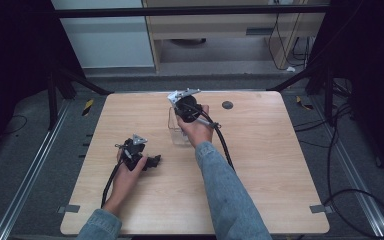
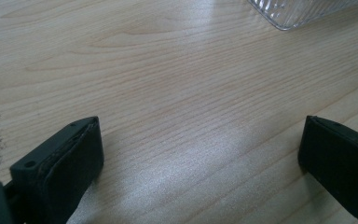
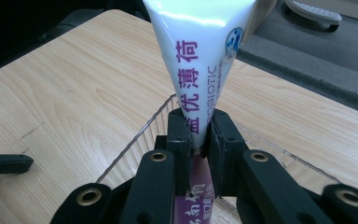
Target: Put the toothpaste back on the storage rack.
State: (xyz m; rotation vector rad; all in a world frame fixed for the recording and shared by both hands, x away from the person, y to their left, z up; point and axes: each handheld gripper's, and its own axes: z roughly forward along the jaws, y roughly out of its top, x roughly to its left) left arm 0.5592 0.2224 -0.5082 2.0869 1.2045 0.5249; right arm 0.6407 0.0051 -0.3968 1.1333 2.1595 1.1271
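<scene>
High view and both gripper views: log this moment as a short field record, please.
setting: wooden table
right gripper: shut on white tube with purple print, over clear container
left gripper: open, nothing between jaws, low over bare wood
container corner: top right of left gripper view
other item: small dark disc near far edge

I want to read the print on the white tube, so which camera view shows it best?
The right gripper view: the white tube stands close up with its purple lettering legible, pinched by the right gripper over the clear container. In the high view the person's hand hides it. The left gripper view catches a corner of the container, not the tube.
</scene>
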